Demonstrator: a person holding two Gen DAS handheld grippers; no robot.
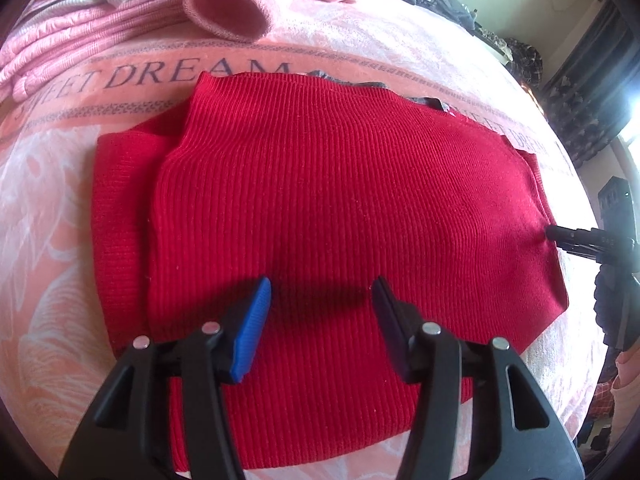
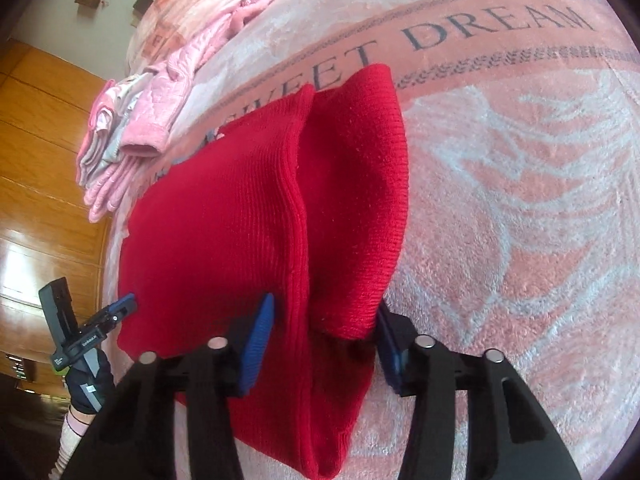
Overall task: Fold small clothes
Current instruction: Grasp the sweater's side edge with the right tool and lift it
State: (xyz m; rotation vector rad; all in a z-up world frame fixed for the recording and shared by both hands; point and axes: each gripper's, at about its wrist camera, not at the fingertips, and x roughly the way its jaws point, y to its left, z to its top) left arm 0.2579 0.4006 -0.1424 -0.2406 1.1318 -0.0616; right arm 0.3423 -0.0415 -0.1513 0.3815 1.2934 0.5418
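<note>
A red ribbed knit garment [image 1: 320, 200] lies folded on a pink "SWEET DREAM" blanket [image 1: 60, 208]. A second red layer sticks out at its left side. My left gripper [image 1: 322, 312] hovers open over the garment's near part, with nothing between its fingers. The right gripper [image 1: 560, 236] touches the garment's right edge. In the right wrist view the red garment [image 2: 224, 232] shows its stacked folded edges, and a thick fold runs between the spread fingers of my right gripper [image 2: 324, 344], which is open. The left gripper [image 2: 124, 306], held by a gloved hand, sits at the garment's far left edge.
A pile of pink and grey clothes [image 1: 80, 40] with a pink cuff [image 1: 228, 4] lies at the blanket's far side, also the pile [image 2: 132, 120]. A grey scrap [image 1: 424, 102] peeks from under the red garment. Wooden panels [image 2: 40, 160] stand beyond the bed.
</note>
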